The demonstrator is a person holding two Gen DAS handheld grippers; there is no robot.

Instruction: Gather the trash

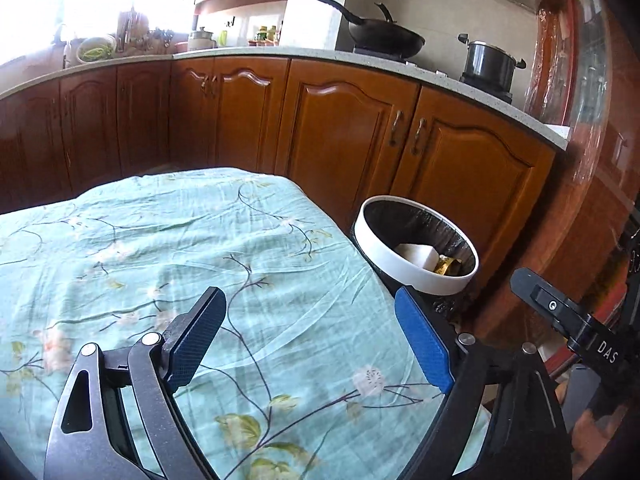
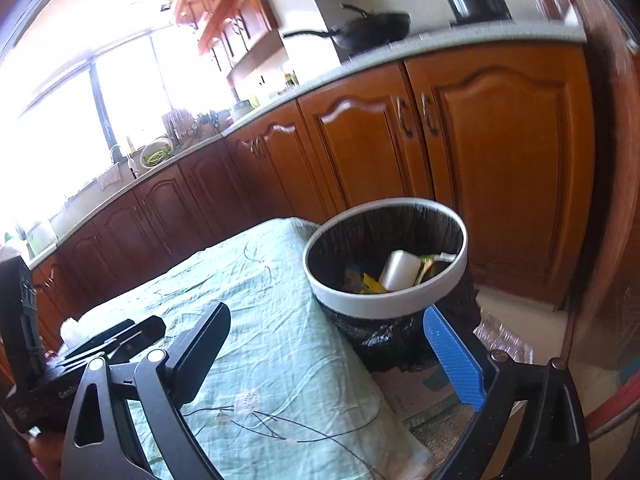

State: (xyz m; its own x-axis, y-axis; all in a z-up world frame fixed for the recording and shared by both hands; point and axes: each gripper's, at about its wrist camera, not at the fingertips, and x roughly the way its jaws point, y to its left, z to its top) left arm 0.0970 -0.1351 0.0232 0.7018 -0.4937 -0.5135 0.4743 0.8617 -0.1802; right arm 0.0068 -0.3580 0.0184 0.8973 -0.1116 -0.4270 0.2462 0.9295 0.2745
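Item: trash bin (image 2: 384, 300), off the tabletop's (image 1: 200, 240) right edge, holding light, crushable wrappers (image 2: 368, 282); I'd pinch edges. Both claws, left (image 1: 316, 336) and right (image 2: 340, 356), wide, empty.

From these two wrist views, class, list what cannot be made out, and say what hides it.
- Bin contents: white item and yellow wrappers show; anything deeper is hidden by the rim and black liner, in both views.
- Window: glare washes out the outside, both views.
- Table near edge: cut off by the left claw, left view.
- Wok: blurred, right view.
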